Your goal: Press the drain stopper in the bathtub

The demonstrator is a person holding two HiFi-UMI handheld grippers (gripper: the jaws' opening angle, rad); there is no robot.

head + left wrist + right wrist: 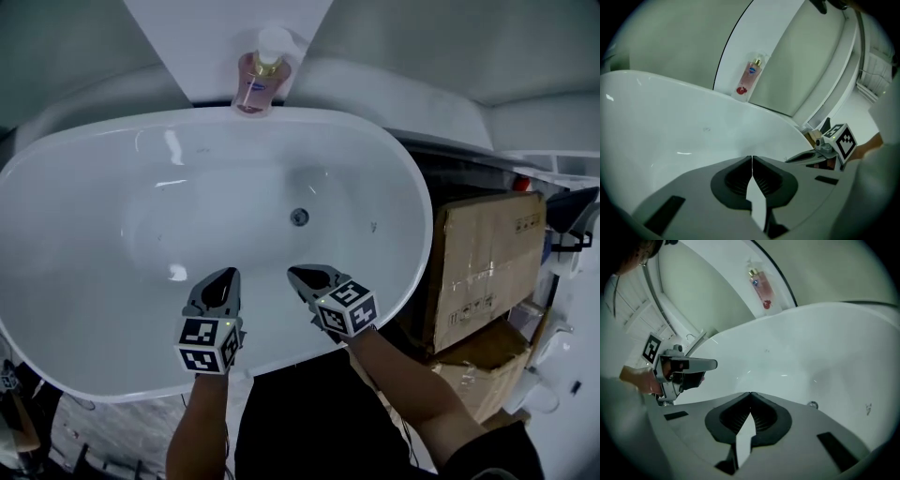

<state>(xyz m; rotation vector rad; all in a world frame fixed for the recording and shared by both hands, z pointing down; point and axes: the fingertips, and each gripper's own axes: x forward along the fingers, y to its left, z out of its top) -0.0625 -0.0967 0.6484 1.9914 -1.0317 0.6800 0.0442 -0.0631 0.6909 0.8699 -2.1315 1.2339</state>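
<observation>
Bottle (260, 80), pink, label print unreadable, at far rim of bathtub (122, 127)

The tub (112, 169) runs off my head view's left edge; the drain stopper (299, 217) is too small to tell whether it's pressed or raised.

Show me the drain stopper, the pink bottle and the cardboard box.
drain stopper (299, 217), head view, its round top.
pink bottle (258, 89), head view, its body.
cardboard box (487, 253), head view, its side face.

White bathtub (103, 281) with a drain stopper (299, 217) in its floor; pink bottle (255, 86) at its far rim
</observation>
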